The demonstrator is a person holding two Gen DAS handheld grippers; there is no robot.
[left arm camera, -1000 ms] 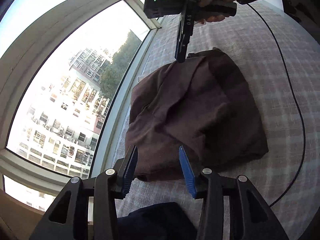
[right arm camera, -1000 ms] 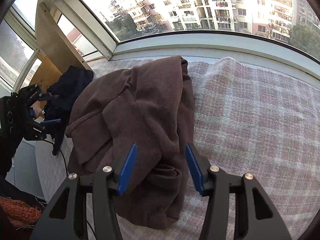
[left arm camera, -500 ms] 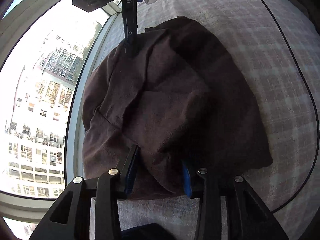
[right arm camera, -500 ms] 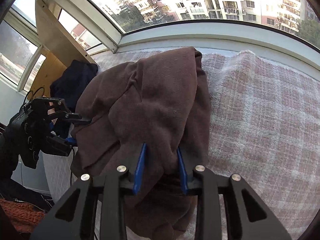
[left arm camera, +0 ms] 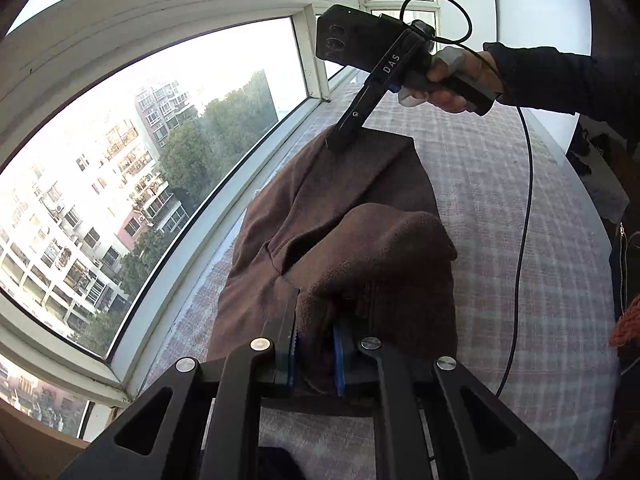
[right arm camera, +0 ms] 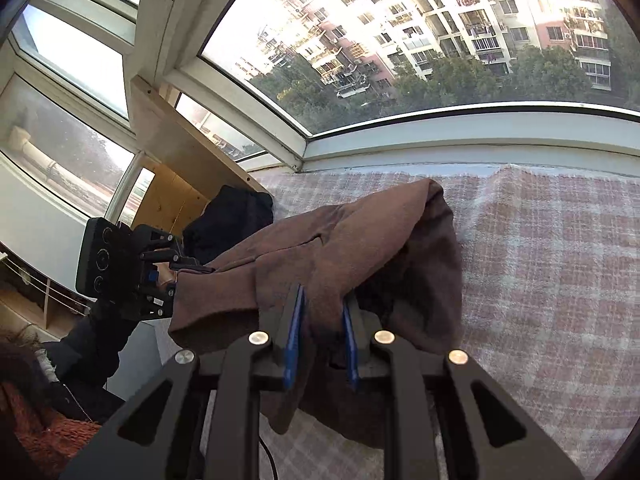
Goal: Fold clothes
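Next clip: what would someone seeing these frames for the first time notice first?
A brown garment hangs lifted off the pink checked bedcover, pinched at two spots: the left tool and the right tool, both closing on its fabric. Behind the bed, a big curved window shows sunlit apartment blocks and trees.

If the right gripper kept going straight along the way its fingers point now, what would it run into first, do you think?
The brown garment itself: the right gripper is closing on a bunch of it, and more cloth lies straight ahead. Beyond that comes the checked blanket, then probably the window sill, though depth is hard to judge.
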